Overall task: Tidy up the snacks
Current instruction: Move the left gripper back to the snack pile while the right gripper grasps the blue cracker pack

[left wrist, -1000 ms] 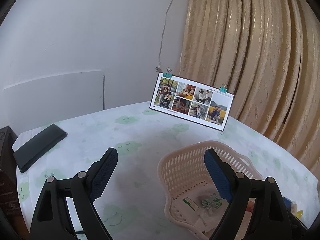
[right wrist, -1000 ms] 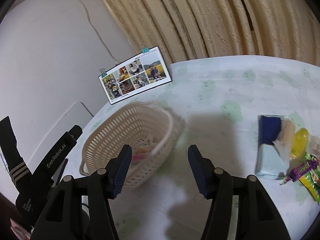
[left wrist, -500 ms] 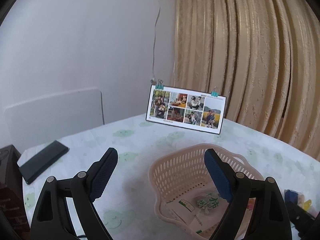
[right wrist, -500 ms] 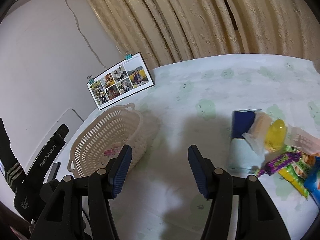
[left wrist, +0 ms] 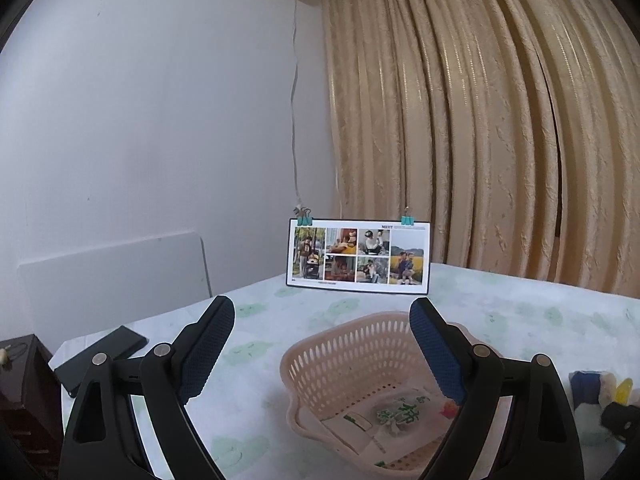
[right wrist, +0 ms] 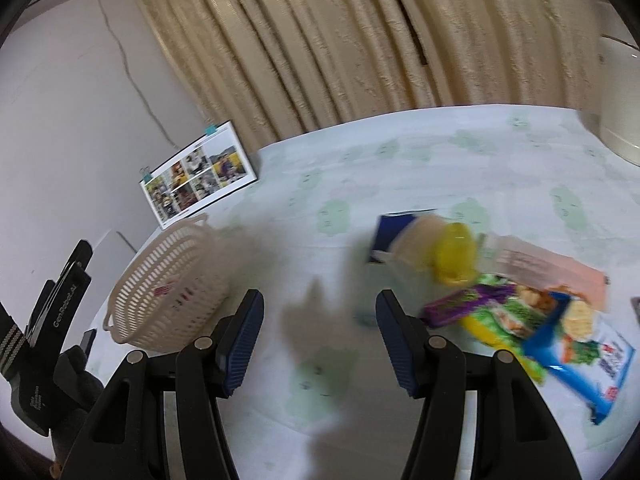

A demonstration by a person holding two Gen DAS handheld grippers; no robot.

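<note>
Two tools spread and empty: right tool (right wrist: 318,334) now swung from beige perforated plastic basket (right wrist: 168,280) toward heaped colourful snack packets (right wrist: 520,312); next pick likely.

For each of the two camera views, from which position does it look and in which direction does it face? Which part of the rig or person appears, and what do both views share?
Left wrist: sits on the left gripper, faces across the table to the photo card and curtain; its open fingers frame the basket.
Right wrist: sits on the right gripper, faces the snack pile; its open fingers show, with the left gripper body at the left edge.
Shared: basket, photo card, curtain, clouded tablecloth.
</note>
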